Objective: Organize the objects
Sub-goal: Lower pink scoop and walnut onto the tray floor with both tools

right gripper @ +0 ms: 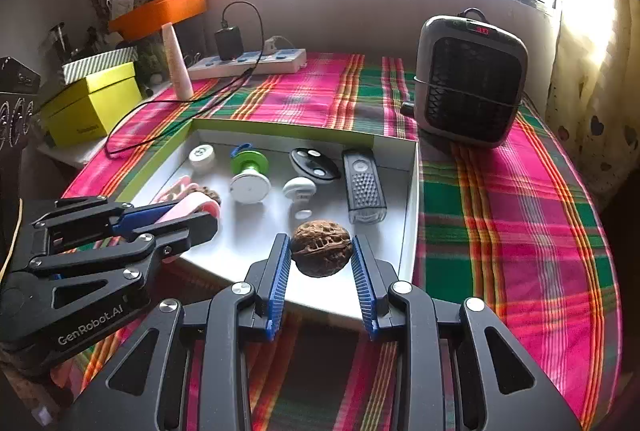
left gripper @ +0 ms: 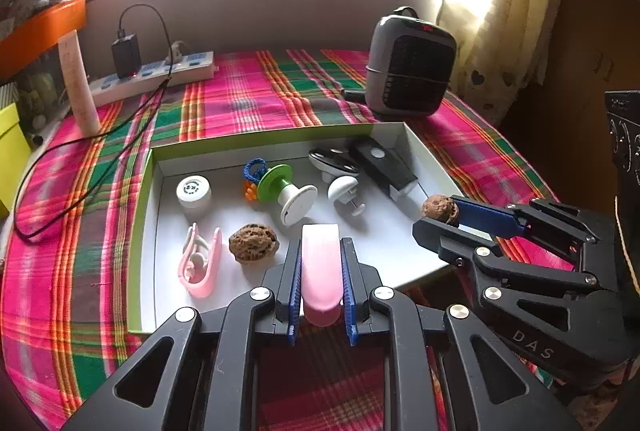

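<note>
Left wrist view: left gripper (left gripper: 320, 271) clamped on a pink clip (left gripper: 320, 271), held above the near edge of the white box (left gripper: 424, 159). Long axis parallel to the fingers, tip pointing away toward the box's far wall. Smooth surface; slip likely if grip loosens. A second walnut (left gripper: 253, 243) just beside the release zone; collision possible.

Right wrist view: right gripper (right gripper: 321, 251) closed on a walnut (right gripper: 321, 251), over the box's near right portion. Long axis across the fingers, roughly level. Rounded shell; prone to rolling into the grater (right gripper: 363, 187) on release.

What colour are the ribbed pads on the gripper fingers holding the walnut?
Blue pads; clearest in the right wrist view, either side of the walnut.
</note>
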`<control>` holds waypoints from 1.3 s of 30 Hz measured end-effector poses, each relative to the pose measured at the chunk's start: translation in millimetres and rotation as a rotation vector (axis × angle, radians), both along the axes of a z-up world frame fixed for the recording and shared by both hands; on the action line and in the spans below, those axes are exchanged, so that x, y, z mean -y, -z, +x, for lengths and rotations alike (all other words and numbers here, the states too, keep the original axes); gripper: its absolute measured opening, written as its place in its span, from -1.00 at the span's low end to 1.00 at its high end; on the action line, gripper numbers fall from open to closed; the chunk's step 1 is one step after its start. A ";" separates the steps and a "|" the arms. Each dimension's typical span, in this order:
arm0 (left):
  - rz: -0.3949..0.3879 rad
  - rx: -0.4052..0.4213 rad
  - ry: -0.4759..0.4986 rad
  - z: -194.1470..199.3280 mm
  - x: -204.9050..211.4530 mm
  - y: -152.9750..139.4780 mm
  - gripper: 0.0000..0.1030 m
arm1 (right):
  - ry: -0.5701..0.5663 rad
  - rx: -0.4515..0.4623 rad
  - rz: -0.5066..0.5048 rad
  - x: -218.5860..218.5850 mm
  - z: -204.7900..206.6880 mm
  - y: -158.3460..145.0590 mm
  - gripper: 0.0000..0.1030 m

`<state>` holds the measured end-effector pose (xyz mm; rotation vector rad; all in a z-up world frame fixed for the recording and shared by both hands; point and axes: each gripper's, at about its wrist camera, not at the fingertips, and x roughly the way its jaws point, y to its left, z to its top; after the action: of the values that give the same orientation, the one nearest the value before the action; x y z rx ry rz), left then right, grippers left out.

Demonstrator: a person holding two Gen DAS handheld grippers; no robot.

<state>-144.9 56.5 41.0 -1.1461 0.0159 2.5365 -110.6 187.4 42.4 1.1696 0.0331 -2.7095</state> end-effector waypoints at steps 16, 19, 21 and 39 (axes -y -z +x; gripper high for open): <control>-0.025 0.028 -0.014 -21.0 -8.5 16.7 -0.69 | 0.000 0.052 0.022 -3.8 -24.1 16.1 -0.37; -0.024 0.032 -0.017 -22.8 -8.1 18.3 -0.69 | -0.005 0.053 0.025 -3.2 -26.0 16.7 -0.37; -0.029 0.033 -0.016 -23.2 -8.9 19.2 -0.69 | -0.013 0.055 0.027 -1.8 -26.7 17.5 -0.37; -0.043 0.051 -0.014 -25.4 -10.3 24.3 -0.68 | -0.023 0.057 0.068 4.5 -28.8 22.0 -0.37</control>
<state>-170.3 66.8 16.7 -1.2309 0.0497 2.5298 -139.5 182.9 20.4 1.2571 0.1305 -2.6729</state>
